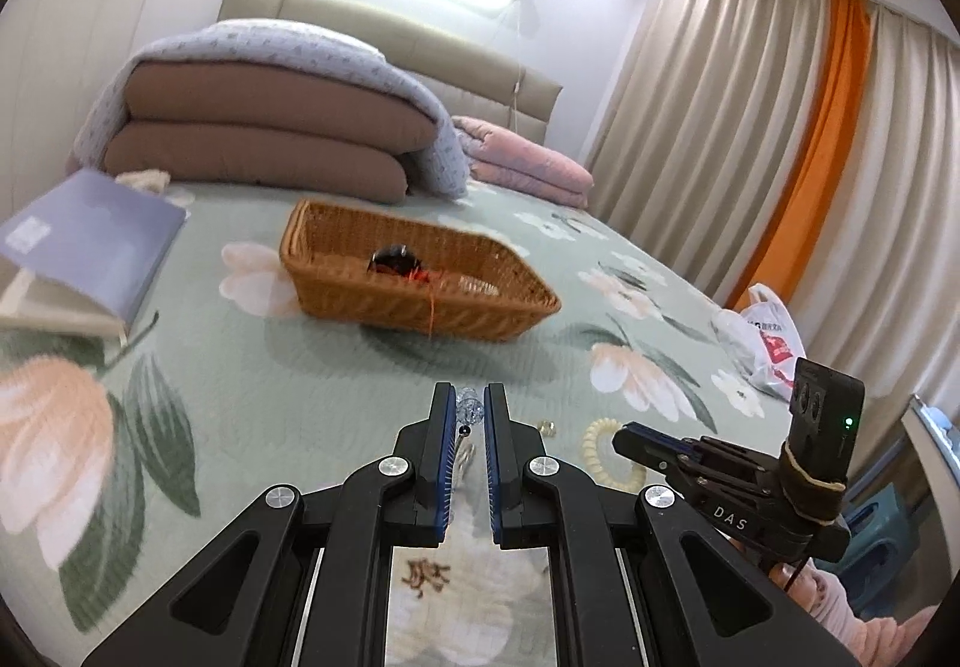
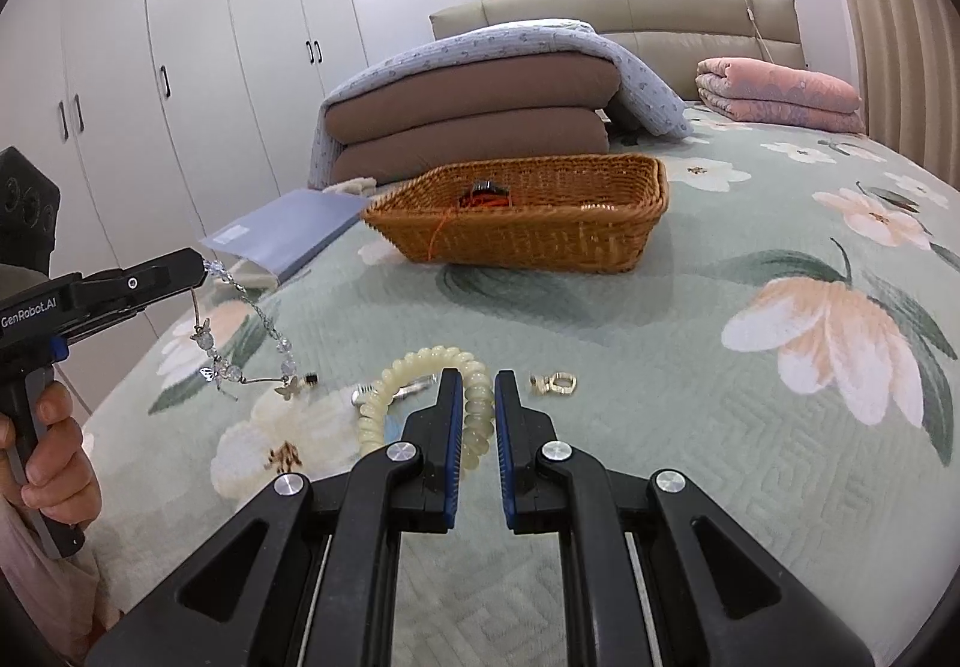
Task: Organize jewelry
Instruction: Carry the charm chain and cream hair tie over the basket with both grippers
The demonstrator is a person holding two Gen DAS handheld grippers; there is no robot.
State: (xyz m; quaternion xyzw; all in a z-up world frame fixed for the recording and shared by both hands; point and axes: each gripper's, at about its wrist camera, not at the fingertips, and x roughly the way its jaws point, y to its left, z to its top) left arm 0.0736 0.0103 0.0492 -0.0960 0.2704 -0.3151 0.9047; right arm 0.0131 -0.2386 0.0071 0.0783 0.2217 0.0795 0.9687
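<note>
**A:** Grippers first: what have they got?

**B:** Left gripper, at mid-left of the right wrist view, is pinched on a crystal bead bracelet that dangles clear of the bedspread. Right gripper, bottom centre of that view, has its jaws nearly together; the cream spiral hair tie lies around its left finger, but I can't tell whether it is gripped.

**A:** And the wicker basket?

**B:** Centre frame, well beyond both grippers. It already holds a dark item with an orange cord trailing over the rim.

**A:** So what's left?

**B:** I'd judge it barely begun: the bracelet is lifted but not delivered, and the hair tie, a small gold clasp piece and a silvery clip sit on the bedspread at lower centre.
</note>
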